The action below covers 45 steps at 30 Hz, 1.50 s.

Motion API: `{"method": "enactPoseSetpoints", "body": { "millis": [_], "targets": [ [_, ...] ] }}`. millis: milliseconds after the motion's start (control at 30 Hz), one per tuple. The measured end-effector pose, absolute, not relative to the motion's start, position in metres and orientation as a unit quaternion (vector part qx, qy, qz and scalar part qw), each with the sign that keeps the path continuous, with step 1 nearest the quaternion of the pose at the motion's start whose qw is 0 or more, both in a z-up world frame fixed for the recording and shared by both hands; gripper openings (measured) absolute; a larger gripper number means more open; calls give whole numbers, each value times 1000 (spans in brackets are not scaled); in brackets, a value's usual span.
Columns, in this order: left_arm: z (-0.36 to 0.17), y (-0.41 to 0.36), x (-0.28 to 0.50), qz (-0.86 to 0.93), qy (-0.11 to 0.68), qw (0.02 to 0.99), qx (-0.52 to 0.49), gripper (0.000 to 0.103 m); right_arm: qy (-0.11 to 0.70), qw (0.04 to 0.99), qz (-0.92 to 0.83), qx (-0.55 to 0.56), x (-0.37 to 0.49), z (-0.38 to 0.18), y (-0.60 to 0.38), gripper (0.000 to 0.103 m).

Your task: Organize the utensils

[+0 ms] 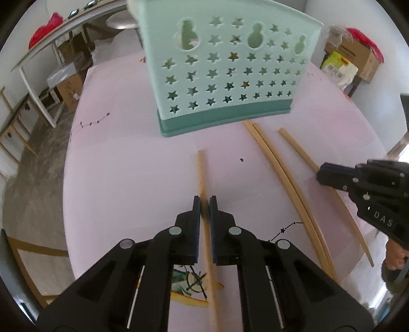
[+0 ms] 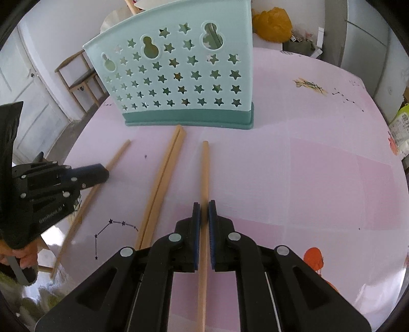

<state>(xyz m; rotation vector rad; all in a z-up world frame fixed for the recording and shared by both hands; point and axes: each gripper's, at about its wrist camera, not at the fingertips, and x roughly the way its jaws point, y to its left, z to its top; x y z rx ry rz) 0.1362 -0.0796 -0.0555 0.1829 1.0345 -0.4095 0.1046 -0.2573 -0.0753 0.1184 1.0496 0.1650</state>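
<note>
A mint-green utensil holder (image 1: 225, 76) (image 2: 184, 76) with star-shaped holes stands upright on the pink table (image 1: 122, 166). Four wooden chopsticks lie in front of it, pointing toward it. My left gripper (image 1: 204, 201) is shut on the leftmost chopstick (image 1: 200, 171), also seen from the right wrist view (image 2: 118, 154). My right gripper (image 2: 204, 205) is shut on the rightmost chopstick (image 2: 205, 166), which shows in the left wrist view too (image 1: 297, 149). A touching pair of chopsticks (image 1: 278, 166) (image 2: 166, 173) lies between the two grippers.
The table's round edge curves close on the left (image 1: 67, 178) and right (image 2: 398, 204). Wooden chairs (image 2: 76, 76), cardboard boxes (image 1: 358, 56) and an orange bag (image 2: 272, 24) stand beyond it. A hand (image 2: 23, 258) holds the left gripper's handle.
</note>
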Motion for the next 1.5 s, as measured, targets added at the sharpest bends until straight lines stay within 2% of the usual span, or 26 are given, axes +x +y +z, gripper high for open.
{"method": "enactPoseSetpoints", "body": {
  "millis": [233,700,1000,1500],
  "targets": [
    [-56,-77,135,-190,492,845,83,5,513,849,100,80,107,-72,-265,8],
    [-57,-80,133,-179,488,849,93,5,513,853,101,0,131,-72,-238,8],
    [-57,-87,128,-169,480,854,111,5,492,866,91,13,133,-71,-240,7],
    [-56,-88,125,-168,476,856,116,5,391,911,64,114,116,6,-294,7]
  ]
}}
